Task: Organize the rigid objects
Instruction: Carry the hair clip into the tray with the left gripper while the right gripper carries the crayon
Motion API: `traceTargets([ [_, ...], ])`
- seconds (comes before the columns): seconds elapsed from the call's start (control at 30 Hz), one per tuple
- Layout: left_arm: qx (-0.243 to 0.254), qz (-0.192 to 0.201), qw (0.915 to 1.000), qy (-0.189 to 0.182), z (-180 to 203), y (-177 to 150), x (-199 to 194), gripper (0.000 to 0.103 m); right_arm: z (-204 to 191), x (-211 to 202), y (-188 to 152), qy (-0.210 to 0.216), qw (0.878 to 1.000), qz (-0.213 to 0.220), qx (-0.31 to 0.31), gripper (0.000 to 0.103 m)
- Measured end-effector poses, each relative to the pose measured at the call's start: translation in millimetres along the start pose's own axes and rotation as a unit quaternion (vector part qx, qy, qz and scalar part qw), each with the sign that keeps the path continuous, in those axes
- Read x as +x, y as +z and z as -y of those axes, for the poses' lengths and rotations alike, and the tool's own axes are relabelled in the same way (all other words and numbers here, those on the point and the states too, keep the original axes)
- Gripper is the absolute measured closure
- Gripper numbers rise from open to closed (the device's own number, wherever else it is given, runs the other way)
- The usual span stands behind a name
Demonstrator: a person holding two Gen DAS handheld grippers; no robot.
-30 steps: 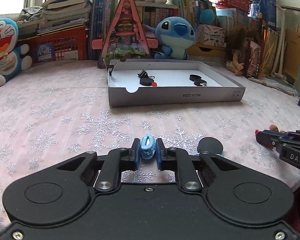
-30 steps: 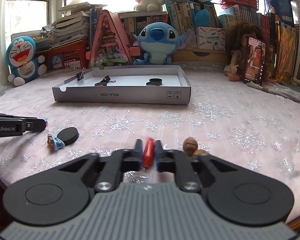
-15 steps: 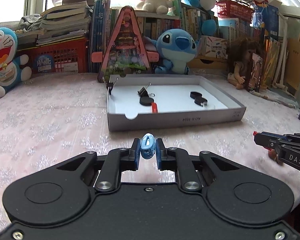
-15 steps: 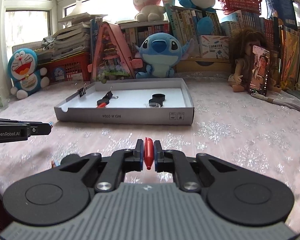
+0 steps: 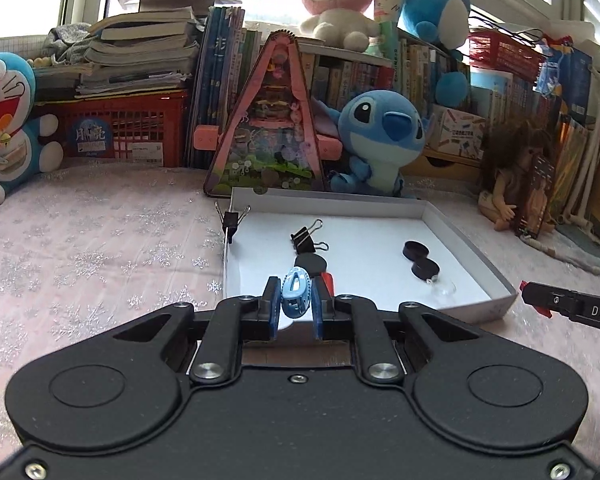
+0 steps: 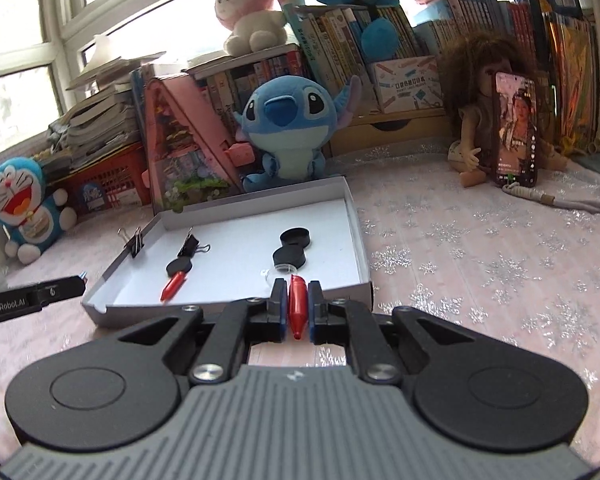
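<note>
Left wrist: ridged blue plastic clip [image 5: 296, 292] between claw [image 5: 295, 307] pads.

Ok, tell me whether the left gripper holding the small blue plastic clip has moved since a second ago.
Yes. The left gripper, shut on the small blue plastic clip, has advanced toward the white cardboard tray, whose near wall now sits beneath its fingertips.

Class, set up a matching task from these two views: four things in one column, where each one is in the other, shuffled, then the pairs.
1. blue clip
2. red pen cap
3. binder clip
4. black discs

A. lying on the white box floor
B. clamped on the box's wall
C. in the left claw
D. in the right claw

Pairs: 1-C, 2-D, 3-B, 4-A
</note>
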State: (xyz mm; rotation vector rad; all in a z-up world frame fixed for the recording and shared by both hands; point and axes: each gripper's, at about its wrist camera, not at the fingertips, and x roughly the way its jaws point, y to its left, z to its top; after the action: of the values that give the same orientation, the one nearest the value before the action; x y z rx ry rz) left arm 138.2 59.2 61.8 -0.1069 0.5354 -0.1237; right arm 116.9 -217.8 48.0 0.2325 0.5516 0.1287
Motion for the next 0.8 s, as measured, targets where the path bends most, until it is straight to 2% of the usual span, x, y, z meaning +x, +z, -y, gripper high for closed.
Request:
traceTargets([
  [0.2,-0.005,-0.018,0.9998,0.012,-0.3,11.0,28.7,0.088,11.5,26.6,18.2,0.008,0.998,-0.021,0.051,0.09],
  [0.57,-0.011,-0.062,0.9971,0.041,1.7,15.2,78.8,0.088,18.9,71.6,31.8,-0.008,0.995,-0.065,0.069,0.09],
  [0.8,-0.005,-0.07,0.9957,0.061,1.6,12.8,94.4,0.088,15.8,91.0,32.3,-0.029,0.995,-0.075,0.055,0.09],
])
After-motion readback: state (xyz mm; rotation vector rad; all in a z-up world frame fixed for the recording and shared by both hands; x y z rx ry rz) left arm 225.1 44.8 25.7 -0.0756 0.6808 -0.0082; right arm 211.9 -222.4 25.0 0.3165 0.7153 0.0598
